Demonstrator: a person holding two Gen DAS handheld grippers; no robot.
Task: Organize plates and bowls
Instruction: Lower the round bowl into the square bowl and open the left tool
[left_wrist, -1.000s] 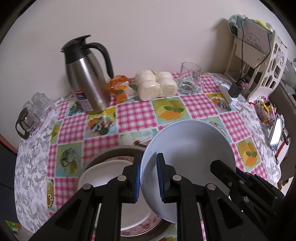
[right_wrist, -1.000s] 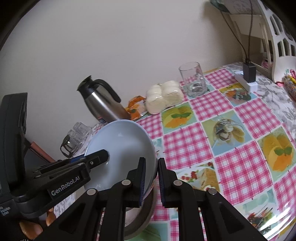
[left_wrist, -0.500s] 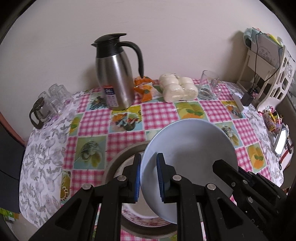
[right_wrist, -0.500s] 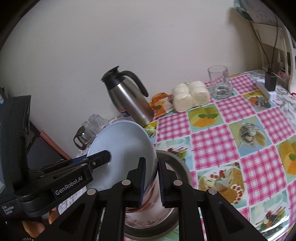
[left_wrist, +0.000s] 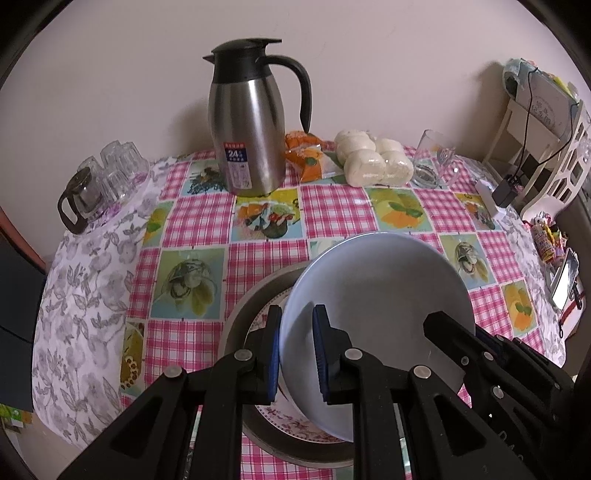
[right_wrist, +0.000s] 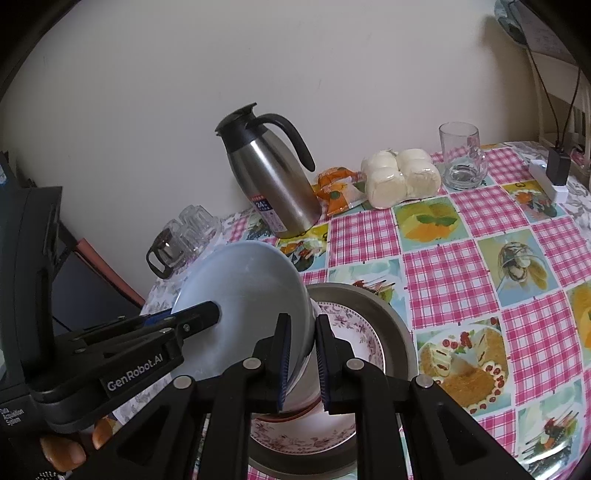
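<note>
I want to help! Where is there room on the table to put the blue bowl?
Bare cloth lies between the steel jug and the grey pan, and right of the pan toward the glass mug. The back edge by the buns is crowded.

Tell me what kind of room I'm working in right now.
Most likely a home dining corner: a table against a wall under a pink checked tablecloth, with a steel thermos jug, a pack of steamed buns and a glass mug.

Bare pink checked tablecloth (right_wrist: 454, 280) is left open to the right of the grey metal tray (right_wrist: 400, 332); the far edge is blocked by a steel thermos jug (left_wrist: 247, 129), wrapped white buns (left_wrist: 373, 162) and a glass mug (right_wrist: 461, 157)
</note>
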